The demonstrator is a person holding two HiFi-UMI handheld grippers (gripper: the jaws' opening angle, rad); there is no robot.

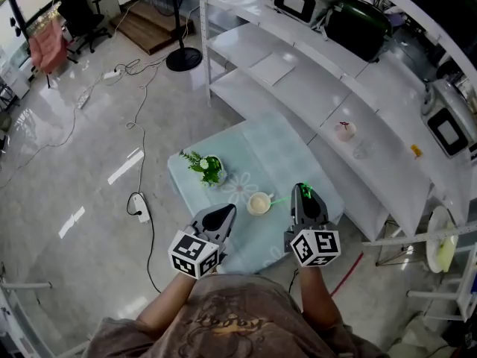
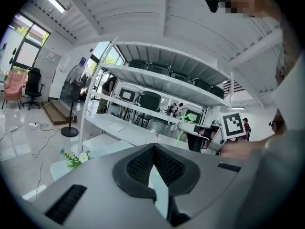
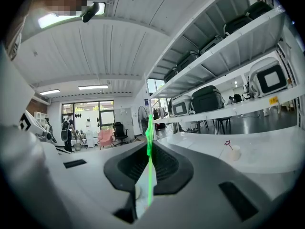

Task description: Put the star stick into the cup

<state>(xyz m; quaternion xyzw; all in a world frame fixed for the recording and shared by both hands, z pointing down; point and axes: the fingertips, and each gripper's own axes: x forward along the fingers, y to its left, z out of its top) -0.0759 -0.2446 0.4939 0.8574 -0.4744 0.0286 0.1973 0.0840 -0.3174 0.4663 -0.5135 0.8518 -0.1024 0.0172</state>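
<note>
2 tools are over the table (image 1: pixel 283 155), and only 1 is working. The right gripper (image 1: pixel 302 192) has its jaws pinched on the green star stick (image 3: pixel 149 173), just right of the cup (image 1: pixel 258 203), with the thin tail reaching toward the rim. The left gripper (image 1: pixel 223 216) is pressed together and empty on the cup's other side. Best play now looks like this: raise the tail above the rim, tilt it down, and release only once it's inside.

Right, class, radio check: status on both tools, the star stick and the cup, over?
Left tool shut, empty. Right tool shut on green star stick. Stick beside cup, not in yet. Nothing between them.
</note>
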